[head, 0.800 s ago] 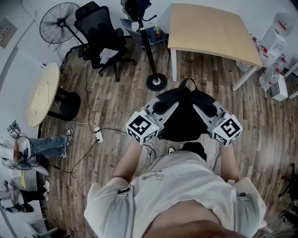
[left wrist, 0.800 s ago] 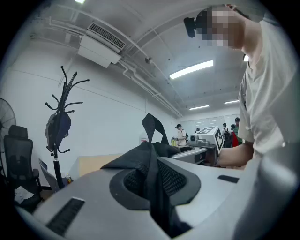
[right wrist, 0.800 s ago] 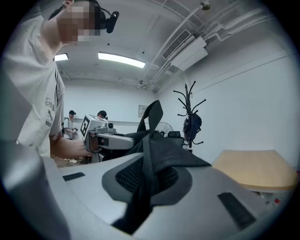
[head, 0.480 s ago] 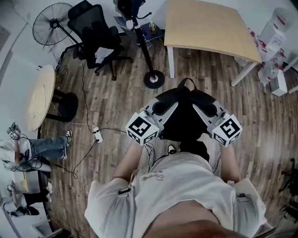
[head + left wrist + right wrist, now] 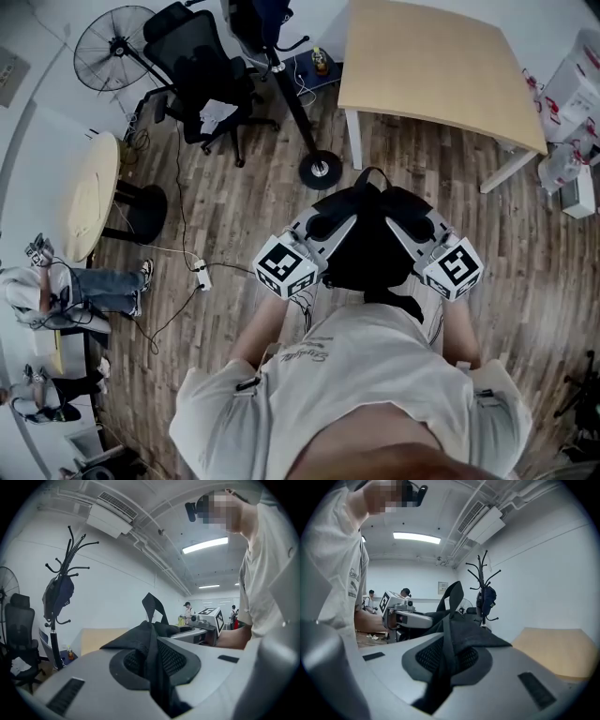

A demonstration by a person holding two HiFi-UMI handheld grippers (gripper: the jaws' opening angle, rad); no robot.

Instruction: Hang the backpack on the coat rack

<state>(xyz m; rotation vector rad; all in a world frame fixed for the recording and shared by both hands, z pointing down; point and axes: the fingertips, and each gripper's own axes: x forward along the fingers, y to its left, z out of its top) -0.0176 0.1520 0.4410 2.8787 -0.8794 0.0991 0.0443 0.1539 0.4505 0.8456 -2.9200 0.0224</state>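
A black backpack (image 5: 370,246) hangs between my two grippers in front of the person's chest, its top loop (image 5: 372,174) pointing toward the coat rack. My left gripper (image 5: 322,226) is shut on a backpack strap (image 5: 153,656). My right gripper (image 5: 419,225) is shut on the other strap (image 5: 446,654). The coat rack (image 5: 289,89) stands just ahead, its round base (image 5: 320,170) on the wood floor. Its black hooks (image 5: 70,550) rise at the left of the left gripper view, with a dark blue bag (image 5: 58,595) hung on them. In the right gripper view the rack (image 5: 483,590) stands behind the backpack.
A light wooden table (image 5: 431,66) stands right of the rack. A black office chair (image 5: 206,80) and a floor fan (image 5: 112,47) are to its left, a round table (image 5: 89,192) further left. A power strip and cable (image 5: 199,274) lie on the floor. Someone sits at far left (image 5: 56,295).
Both grippers keep their hold on the backpack in the same place before the person. The floor and the rack base have drifted only slightly in the head view.
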